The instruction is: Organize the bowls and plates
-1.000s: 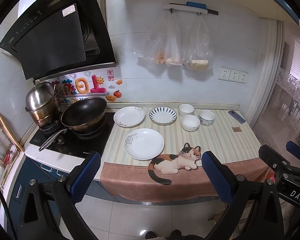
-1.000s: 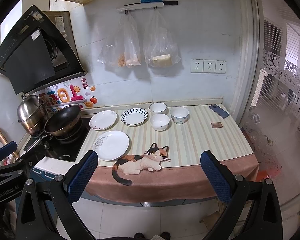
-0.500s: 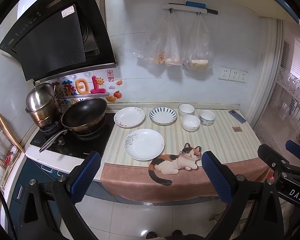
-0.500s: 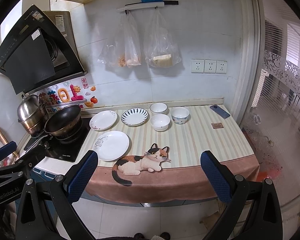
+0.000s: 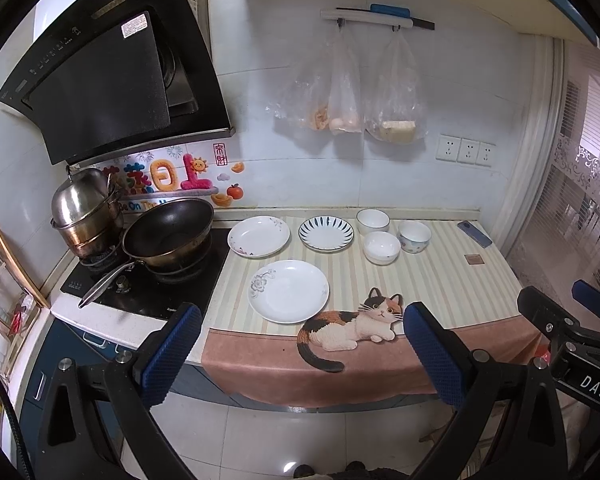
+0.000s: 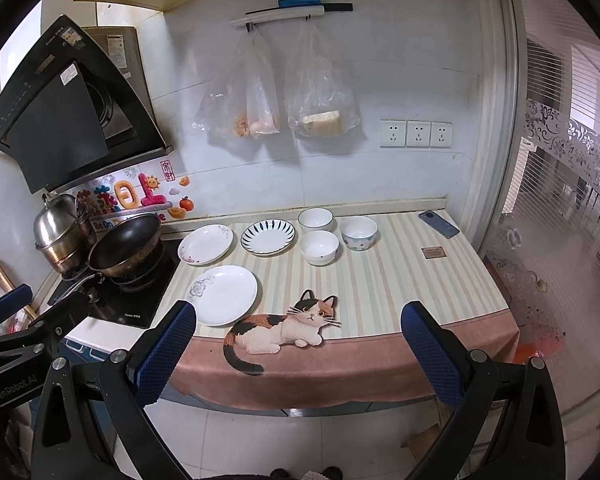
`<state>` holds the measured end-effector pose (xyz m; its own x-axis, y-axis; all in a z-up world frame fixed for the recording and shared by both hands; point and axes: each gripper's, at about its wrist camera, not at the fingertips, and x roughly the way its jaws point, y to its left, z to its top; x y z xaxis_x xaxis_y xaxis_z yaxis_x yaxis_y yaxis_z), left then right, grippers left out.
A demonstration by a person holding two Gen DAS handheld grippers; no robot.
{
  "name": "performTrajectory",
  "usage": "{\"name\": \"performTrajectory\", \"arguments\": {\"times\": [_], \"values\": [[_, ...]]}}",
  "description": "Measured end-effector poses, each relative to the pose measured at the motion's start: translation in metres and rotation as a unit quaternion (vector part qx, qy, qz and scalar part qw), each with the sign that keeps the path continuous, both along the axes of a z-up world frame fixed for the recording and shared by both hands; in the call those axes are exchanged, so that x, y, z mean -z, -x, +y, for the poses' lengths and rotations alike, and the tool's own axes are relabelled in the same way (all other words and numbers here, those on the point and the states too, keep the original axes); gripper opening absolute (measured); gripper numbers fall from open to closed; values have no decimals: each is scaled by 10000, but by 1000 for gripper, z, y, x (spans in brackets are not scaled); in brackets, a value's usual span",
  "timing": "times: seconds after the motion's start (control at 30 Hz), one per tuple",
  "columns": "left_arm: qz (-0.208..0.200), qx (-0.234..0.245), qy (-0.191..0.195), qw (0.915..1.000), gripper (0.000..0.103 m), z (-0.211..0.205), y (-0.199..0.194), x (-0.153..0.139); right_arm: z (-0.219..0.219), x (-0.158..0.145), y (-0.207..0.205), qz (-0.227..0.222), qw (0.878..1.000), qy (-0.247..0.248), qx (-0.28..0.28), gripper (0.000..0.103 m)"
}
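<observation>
Now L tool [image 5: 300, 340] & R tool [image 6: 298, 336] gaping; plates [image 5: 288, 290], bowls [image 5: 382, 246] upright, mouths up

Three plates [image 5: 288, 296], three bowls [image 5: 382, 247], two pans [image 5: 168, 233].

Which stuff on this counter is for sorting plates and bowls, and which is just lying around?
For the job: three plates; three bowls.

Lying about: phone, frying pan, steel pot, hanging bags.
</observation>
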<state>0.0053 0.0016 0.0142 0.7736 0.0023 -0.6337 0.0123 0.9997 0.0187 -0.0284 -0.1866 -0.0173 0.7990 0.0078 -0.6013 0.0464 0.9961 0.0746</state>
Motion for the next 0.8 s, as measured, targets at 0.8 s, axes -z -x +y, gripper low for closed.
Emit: {"name": "performTrajectory", "arguments": {"times": [0.8], "values": [[-102, 71, -14, 9999, 103, -4, -1, -1, -3, 2, 1, -75, 10000, 5, 46, 103]]}}
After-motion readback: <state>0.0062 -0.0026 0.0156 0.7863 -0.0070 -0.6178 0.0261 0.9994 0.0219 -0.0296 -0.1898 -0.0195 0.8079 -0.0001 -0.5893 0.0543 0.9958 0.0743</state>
